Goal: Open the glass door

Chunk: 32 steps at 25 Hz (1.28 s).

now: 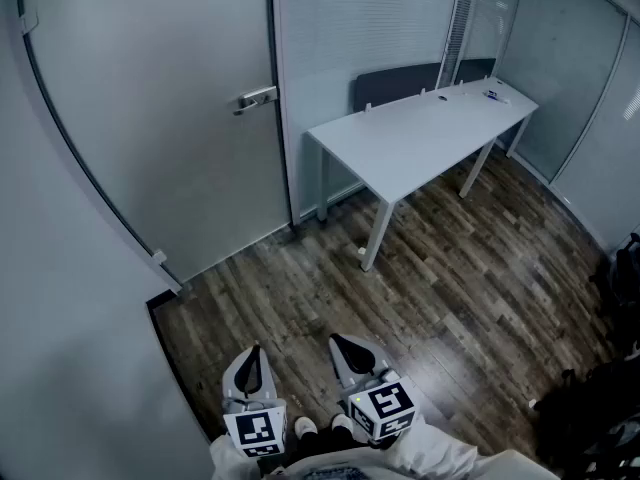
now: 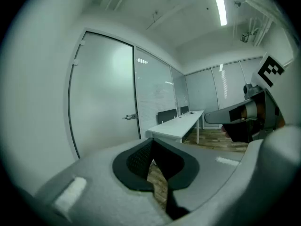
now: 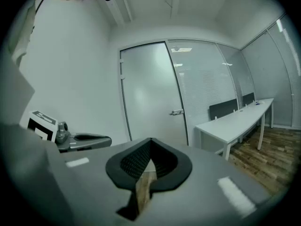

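Observation:
The frosted glass door [image 1: 160, 118] stands closed at the upper left, its metal lever handle [image 1: 257, 98] on the right edge. Both grippers are low at the bottom of the head view, well short of the door. My left gripper [image 1: 253, 350] is shut with nothing in it, and my right gripper [image 1: 338, 341] beside it is also shut and empty. In the left gripper view the door [image 2: 103, 98] and handle [image 2: 130, 117] lie ahead beyond the closed jaws [image 2: 151, 143]. The right gripper view shows the door [image 3: 150, 93], handle [image 3: 177, 112] and closed jaws [image 3: 150, 143].
A white table [image 1: 420, 133] with a dark chair back [image 1: 400, 83] behind it stands right of the door. Glass partition walls [image 1: 590, 118] close the room on the right. A white wall [image 1: 50, 298] runs along the left. Dark wood floor [image 1: 450, 288] lies ahead.

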### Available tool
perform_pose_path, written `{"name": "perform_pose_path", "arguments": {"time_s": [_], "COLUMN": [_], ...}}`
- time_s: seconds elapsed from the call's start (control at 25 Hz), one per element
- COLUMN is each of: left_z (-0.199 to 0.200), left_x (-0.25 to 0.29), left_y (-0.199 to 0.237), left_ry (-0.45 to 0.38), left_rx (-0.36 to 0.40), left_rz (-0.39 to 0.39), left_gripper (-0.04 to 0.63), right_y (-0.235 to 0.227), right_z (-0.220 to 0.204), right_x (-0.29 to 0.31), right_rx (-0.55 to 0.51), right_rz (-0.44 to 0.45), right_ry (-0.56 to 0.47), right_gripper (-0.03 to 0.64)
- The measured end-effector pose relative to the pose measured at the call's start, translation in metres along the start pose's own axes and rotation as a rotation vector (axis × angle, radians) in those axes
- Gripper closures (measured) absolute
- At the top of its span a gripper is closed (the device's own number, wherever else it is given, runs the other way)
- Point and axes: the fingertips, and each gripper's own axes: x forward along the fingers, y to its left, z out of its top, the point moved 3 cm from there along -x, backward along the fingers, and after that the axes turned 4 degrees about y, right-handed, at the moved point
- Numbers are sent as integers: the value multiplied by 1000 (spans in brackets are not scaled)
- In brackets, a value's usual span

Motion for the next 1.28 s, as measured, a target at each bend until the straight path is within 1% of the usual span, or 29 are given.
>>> {"name": "perform_pose_path", "arguments": {"time_s": [0.28,0.64,0.84,1.08,1.28], "left_z": [0,7,18,30,22], "left_x": [1,10,22,32,47], "left_y": [-7,-13,-29,-51,-58], "left_ry": [1,-2,-11,-38,-19], "left_rx": [4,17,33,45,43], "left_rz": [-1,3,-5,-13,-29], "left_gripper": [592,592,592,592,592], "right_y": [-5,-18,-37,-62,-79], "right_z": [-3,2,6,10,7], "right_x": [-1,-1,-9,-19,-15], "right_rx": [8,14,44,54,58], "right_rz": [2,4,11,-2,-21], "right_ry": [10,-5,-31,-57,-53], "right_gripper": [612,612,611,611,611]}}
